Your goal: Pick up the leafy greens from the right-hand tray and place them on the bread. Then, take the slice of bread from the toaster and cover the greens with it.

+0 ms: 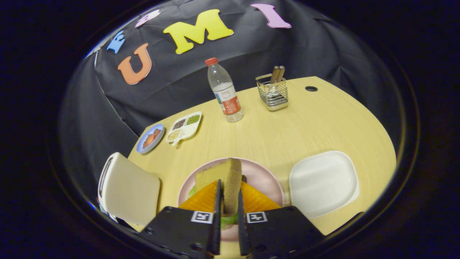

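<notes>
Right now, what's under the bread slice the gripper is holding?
The gripper is shut on the bread slice, held on edge over the pink plate. Leafy greens show below. The lower bread is covered.

The gripper, closed on the bread slice, hides most of the leafy greens beneath that slice. Left of the slice, the white toaster is cut off. The compartment tray's contents are too small to identify.
</notes>
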Demonstrator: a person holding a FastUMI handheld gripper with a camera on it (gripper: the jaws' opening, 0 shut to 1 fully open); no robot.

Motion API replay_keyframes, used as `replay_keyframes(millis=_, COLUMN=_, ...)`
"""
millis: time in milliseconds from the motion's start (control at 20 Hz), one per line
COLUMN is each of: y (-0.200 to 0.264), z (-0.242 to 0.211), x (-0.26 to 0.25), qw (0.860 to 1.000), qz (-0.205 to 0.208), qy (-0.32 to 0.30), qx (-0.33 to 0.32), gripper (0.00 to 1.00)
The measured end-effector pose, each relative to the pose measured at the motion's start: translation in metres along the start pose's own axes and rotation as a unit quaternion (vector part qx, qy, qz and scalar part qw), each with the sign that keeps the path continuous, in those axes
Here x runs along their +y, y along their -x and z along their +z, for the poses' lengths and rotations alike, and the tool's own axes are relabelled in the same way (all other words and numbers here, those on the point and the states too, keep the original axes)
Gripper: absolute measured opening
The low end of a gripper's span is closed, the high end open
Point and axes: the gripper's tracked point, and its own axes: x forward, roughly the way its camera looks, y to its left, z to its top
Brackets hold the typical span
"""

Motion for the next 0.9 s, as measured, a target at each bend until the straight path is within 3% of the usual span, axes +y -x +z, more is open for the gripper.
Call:
replay_keyframes(millis=50, y=-0.003, z=-0.003, x=-0.001, qw=1.000, qz=-0.005, qy=0.009, qx=0.003, gripper=0.28)
replay_keyframes(millis=150, y=-0.005, z=-0.006, x=-0.005, qw=1.000, qz=-0.016, qy=0.025, qx=0.005, gripper=0.28)
replay_keyframes(millis=200, y=-0.007, z=-0.008, x=-0.007, qw=0.999, qz=-0.021, qy=0.029, qx=0.008, gripper=0.42)
replay_keyframes(millis=450, y=0.003, z=-0.014, x=-0.013, qw=0.999, qz=-0.041, qy=0.029, qx=0.007, gripper=0.70)
replay_keyframes(millis=700, y=0.035, z=-0.011, x=-0.002, qw=0.998, qz=-0.037, qy=0.033, qx=-0.041, gripper=0.96)
replay_keyframes(millis=900, y=0.073, z=-0.014, x=0.009, qw=0.995, qz=-0.043, qy=0.032, qx=-0.086, gripper=0.97)
